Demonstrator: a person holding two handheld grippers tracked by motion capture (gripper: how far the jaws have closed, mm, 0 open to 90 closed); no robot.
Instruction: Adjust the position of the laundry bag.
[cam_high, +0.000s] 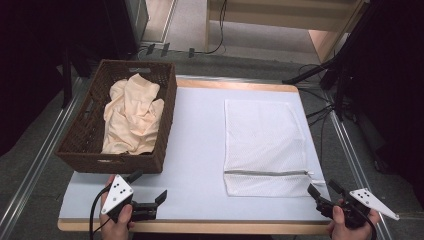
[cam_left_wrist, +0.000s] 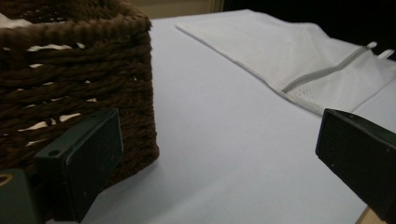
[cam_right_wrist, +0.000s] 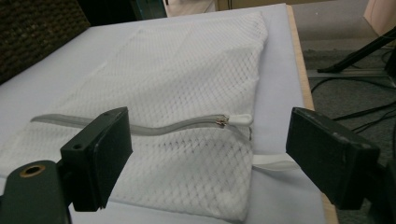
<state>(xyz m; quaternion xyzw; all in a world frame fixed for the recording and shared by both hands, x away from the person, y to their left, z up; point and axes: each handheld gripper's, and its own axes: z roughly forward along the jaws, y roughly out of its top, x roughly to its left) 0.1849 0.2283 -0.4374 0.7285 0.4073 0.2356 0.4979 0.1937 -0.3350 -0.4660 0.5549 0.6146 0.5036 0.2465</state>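
Right jaws: the right gripper stands with its jaws wide apart and nothing between them, low over the near right corner of the table.
Just ahead of the right jaws: the mesh bag lies flat, its grey zipper shut, the white pull tab a little beyond the gap and toward the right jaw.
Left jaws: the left gripper is also spread wide and empty, at the table's near left edge.
Beside the left jaws: the wicker basket sits just off the left jaw; the cream cloth lies inside it, farther back.
Risk at the tab: the pull is small and flat, so I judge the jaws may close on mesh instead or slip off it.
Risk at the bag: nothing pins it, so a tug on the zipper would likely drag the whole bag rather than open it.
Risk at the edge: the bag's corner lies near the right rim; a push could slide it off.
Risk at the basket: the left jaw could knock the basket wall when it lifts.
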